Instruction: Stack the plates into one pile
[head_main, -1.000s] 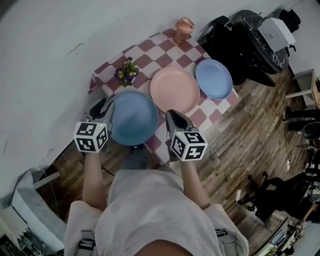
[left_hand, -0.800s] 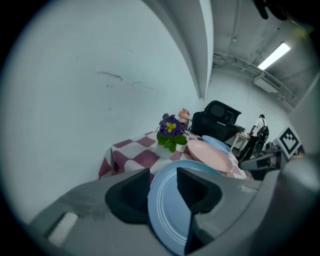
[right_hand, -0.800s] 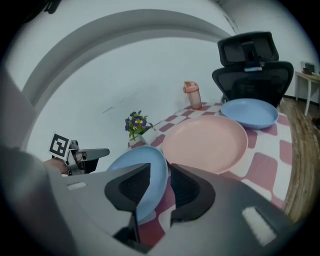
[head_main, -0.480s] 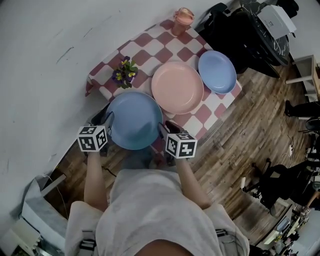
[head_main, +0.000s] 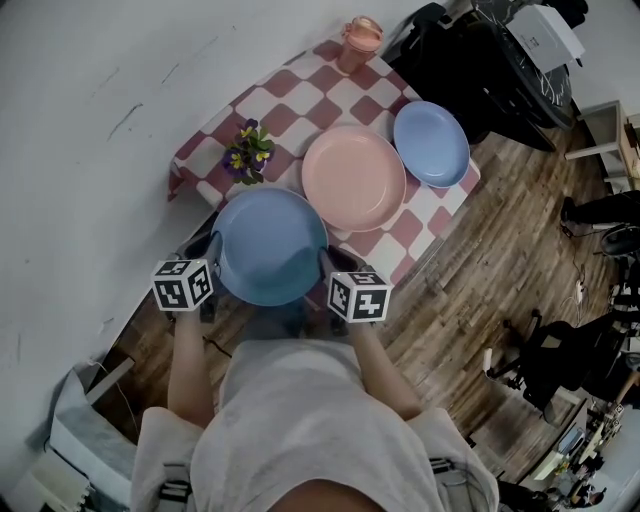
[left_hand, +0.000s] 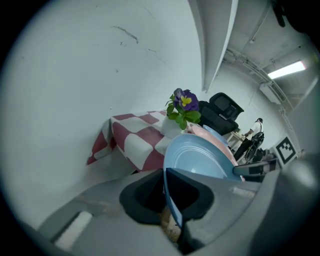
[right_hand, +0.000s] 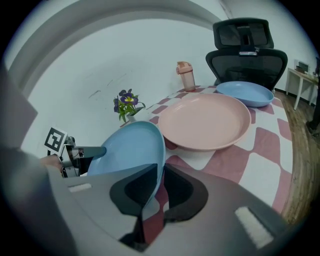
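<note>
Jaws of left gripper (head_main: 212, 252) and right gripper (head_main: 328, 263) just closed on opposite edges of big blue plate (head_main: 268, 245).

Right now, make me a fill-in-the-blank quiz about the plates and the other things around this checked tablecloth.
The round pink plate lies between a large round plate and a small round plate, both coloured ___.
In all, ___ plates are in view.
The small potted plant bears ___ flowers.
Behind the small plate stands a black office ___.
Missing: blue; three; purple; chair.
</note>
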